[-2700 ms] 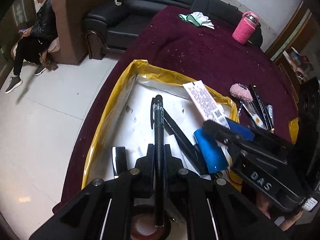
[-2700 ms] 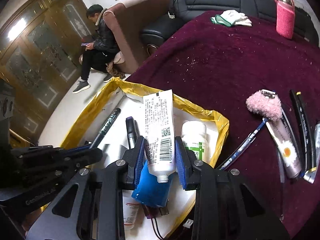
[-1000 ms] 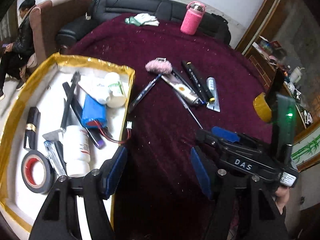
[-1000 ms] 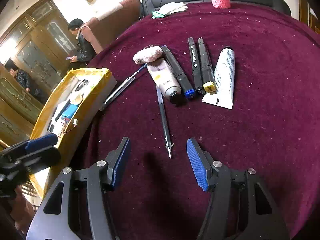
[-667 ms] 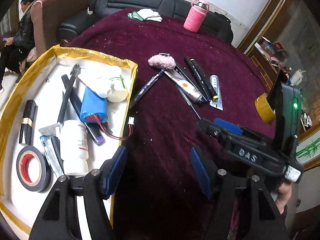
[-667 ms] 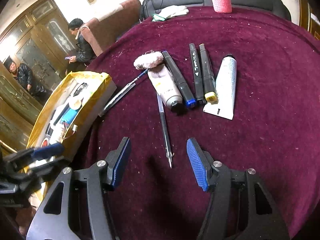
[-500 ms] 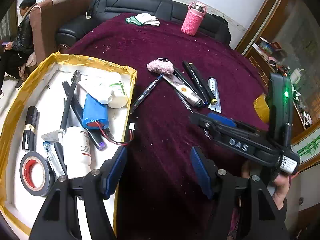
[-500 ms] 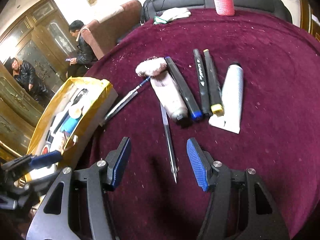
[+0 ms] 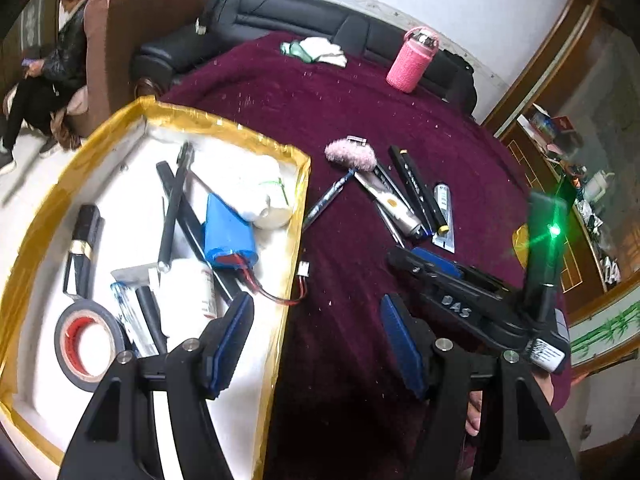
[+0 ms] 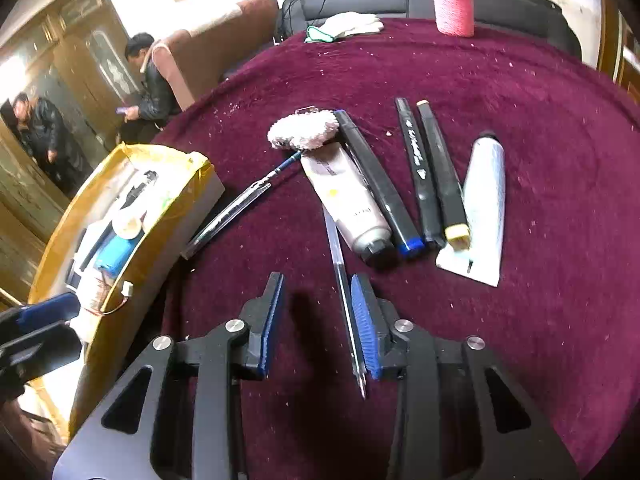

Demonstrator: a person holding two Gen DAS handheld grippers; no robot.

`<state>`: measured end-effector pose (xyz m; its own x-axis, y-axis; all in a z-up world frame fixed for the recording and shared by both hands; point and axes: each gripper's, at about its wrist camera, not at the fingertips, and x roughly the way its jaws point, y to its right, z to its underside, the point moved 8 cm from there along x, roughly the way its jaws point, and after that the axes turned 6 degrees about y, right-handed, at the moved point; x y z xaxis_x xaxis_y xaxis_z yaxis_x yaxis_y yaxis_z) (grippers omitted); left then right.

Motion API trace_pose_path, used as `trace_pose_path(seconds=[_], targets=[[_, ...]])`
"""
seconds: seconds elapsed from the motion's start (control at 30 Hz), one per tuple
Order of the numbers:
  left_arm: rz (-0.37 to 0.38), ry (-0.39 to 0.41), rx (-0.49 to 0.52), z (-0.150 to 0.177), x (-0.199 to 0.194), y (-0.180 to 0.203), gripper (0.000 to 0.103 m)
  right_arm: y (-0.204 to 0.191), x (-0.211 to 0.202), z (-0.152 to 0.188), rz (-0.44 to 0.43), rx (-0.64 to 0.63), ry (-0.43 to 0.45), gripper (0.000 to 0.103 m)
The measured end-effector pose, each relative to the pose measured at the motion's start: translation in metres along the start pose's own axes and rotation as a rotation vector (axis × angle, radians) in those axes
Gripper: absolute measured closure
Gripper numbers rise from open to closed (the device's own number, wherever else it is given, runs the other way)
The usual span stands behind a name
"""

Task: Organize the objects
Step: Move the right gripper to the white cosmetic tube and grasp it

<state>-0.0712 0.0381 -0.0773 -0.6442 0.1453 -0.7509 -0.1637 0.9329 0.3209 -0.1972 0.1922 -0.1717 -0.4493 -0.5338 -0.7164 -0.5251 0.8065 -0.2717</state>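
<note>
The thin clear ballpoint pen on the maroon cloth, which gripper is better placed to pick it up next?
Right. The right gripper is closing around the thin clear ballpoint pen; the left gripper hangs open by the yellow-rimmed tray.

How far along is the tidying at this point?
Partly done: the box already holds a tape roll, battery pack and bottles. In hand: the right claw is closing around a thin pen on the cloth, not yet gripped. Left: the fluffy pen, markers and tubes. The left claw is open.

Three markers (image 10: 378, 184), two tubes (image 10: 352, 200), two pens (image 10: 348, 304).
</note>
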Motion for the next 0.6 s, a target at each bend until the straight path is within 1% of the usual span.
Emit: trace_pose_path(seconds=[0.07, 0.17, 0.23, 0.3, 0.4, 0.43, 0.5, 0.53, 0.6], targets=[[0.024, -0.01, -0.011, 0.0, 0.0, 0.001, 0.037, 0.003, -0.004, 0.003, -0.019, 0.022, -0.002, 0.07], [0.004, 0.021, 0.014, -0.003, -0.002, 0.004, 0.037, 0.005, -0.008, 0.007, -0.036, 0.029, -0.003, 0.07], [0.003, 0.011, 0.017, -0.003, -0.002, 0.005, 0.037, 0.007, -0.01, 0.006, -0.042, 0.037, -0.007, 0.069], [0.02, 0.005, 0.021, -0.003, -0.003, 0.007, 0.037, 0.008, -0.012, 0.0, -0.027, 0.027, -0.011, 0.069], [-0.003, 0.026, 0.033, -0.005, -0.002, 0.008, 0.037, 0.006, -0.022, -0.019, -0.034, 0.0, 0.037, 0.069], [-0.001, 0.015, 0.03, -0.004, -0.001, 0.008, 0.037, 0.006, -0.022, -0.026, -0.036, -0.004, 0.038, 0.068], [0.024, -0.01, 0.017, -0.002, 0.001, 0.011, 0.037, 0.006, -0.013, -0.037, -0.056, 0.006, 0.02, 0.058], [0.031, -0.002, 0.024, -0.004, -0.001, 0.013, 0.037, 0.005, -0.006, -0.039, -0.059, 0.003, -0.001, 0.057], [0.011, 0.029, 0.041, -0.007, -0.004, 0.015, 0.037, 0.008, 0.007, -0.041, -0.019, -0.019, -0.014, 0.057]])
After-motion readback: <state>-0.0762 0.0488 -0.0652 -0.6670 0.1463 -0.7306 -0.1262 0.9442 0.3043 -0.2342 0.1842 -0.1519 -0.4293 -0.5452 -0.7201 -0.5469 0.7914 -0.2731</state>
